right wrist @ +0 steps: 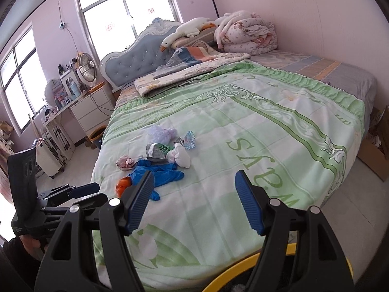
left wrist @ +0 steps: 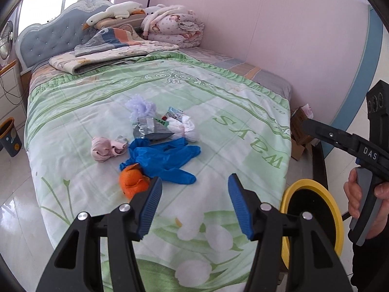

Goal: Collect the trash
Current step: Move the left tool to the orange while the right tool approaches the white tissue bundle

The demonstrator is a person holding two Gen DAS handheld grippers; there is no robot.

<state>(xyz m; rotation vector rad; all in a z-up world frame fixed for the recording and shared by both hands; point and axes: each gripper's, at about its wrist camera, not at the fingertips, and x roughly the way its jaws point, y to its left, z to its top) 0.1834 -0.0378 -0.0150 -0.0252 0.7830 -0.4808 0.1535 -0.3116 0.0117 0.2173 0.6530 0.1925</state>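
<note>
A heap of trash lies on the green bedspread (left wrist: 218,92): blue gloves (left wrist: 163,157), an orange peel (left wrist: 132,183), a pink crumpled wad (left wrist: 107,147), a silver wrapper (left wrist: 150,129), white tissue (left wrist: 183,126) and a lilac wad (left wrist: 139,105). My left gripper (left wrist: 194,204) hovers open above the foot of the bed, just short of the peel, nothing between its blue pads. In the right wrist view the same heap shows, gloves (right wrist: 158,172) and peel (right wrist: 122,186). My right gripper (right wrist: 194,200) is open and empty, to the right of the heap.
A yellow-rimmed black bin (left wrist: 313,209) stands at the foot of the bed, on the right. A small bin (left wrist: 11,136) sits on the floor at the left. Folded quilts (left wrist: 175,28) and a plush goose (left wrist: 114,12) lie by the headboard. Cardboard boxes (left wrist: 300,131) stand by the wall.
</note>
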